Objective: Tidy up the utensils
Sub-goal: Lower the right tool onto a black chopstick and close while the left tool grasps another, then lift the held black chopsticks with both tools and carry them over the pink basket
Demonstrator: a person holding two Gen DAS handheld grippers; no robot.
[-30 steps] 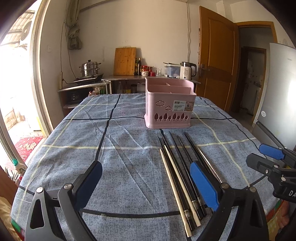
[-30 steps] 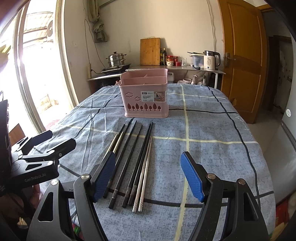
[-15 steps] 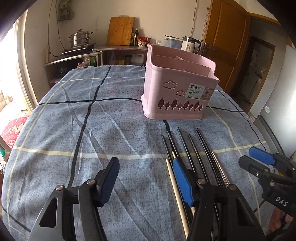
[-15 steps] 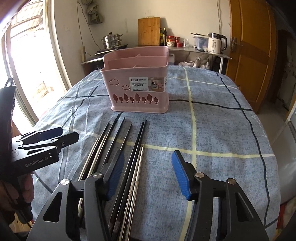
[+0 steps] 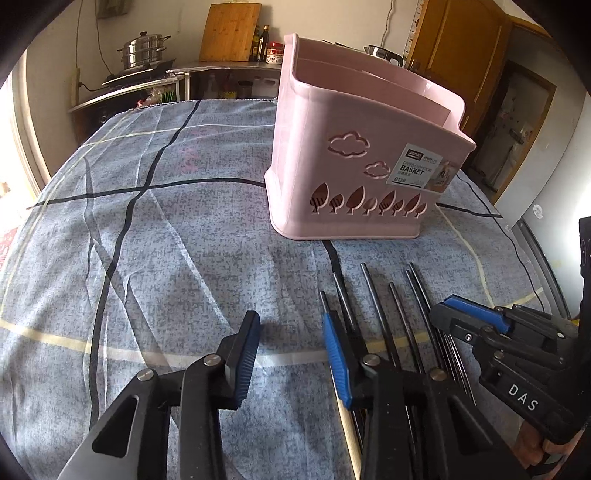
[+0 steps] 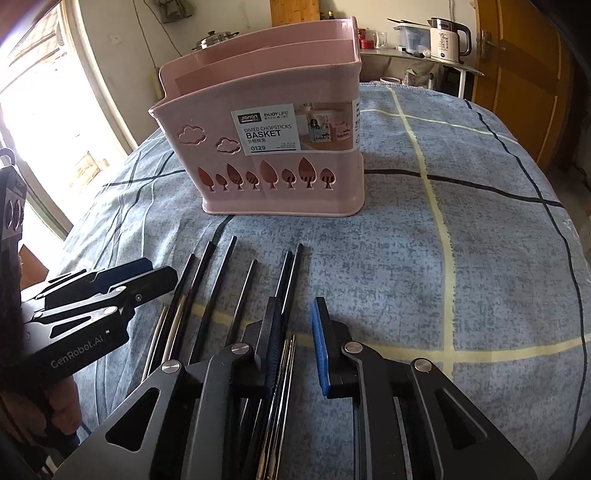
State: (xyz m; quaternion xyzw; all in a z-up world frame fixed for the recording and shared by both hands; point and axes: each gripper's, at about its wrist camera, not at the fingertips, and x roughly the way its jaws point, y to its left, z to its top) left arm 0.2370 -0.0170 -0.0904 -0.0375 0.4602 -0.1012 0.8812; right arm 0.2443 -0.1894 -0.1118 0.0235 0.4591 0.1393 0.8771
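Observation:
A pink divided chopsticks basket (image 5: 365, 155) (image 6: 273, 147) stands upright on the blue checked tablecloth (image 5: 147, 229). Several black, metal and pale wooden chopsticks (image 5: 384, 310) (image 6: 221, 280) lie side by side in front of it. My left gripper (image 5: 291, 354) is open and low over the cloth, its right finger over the leftmost chopsticks. My right gripper (image 6: 295, 347) is open, narrower, its jaws astride the rightmost metal chopsticks (image 6: 286, 354). Each gripper shows in the other's view: the right one (image 5: 480, 325), the left one (image 6: 110, 284).
Behind the table stand a counter with a steel pot (image 5: 144, 51), a wooden cutting board (image 5: 229, 31), bottles and a kettle (image 6: 447, 40). A wooden door (image 6: 517, 74) is at the right. The cloth is bare left of the chopsticks (image 5: 110, 295) and right of them (image 6: 480, 277).
Both grippers have moved forward and down toward the chopsticks and basket. Both have narrowed their opening. The right gripper now straddles the rightmost chopsticks.

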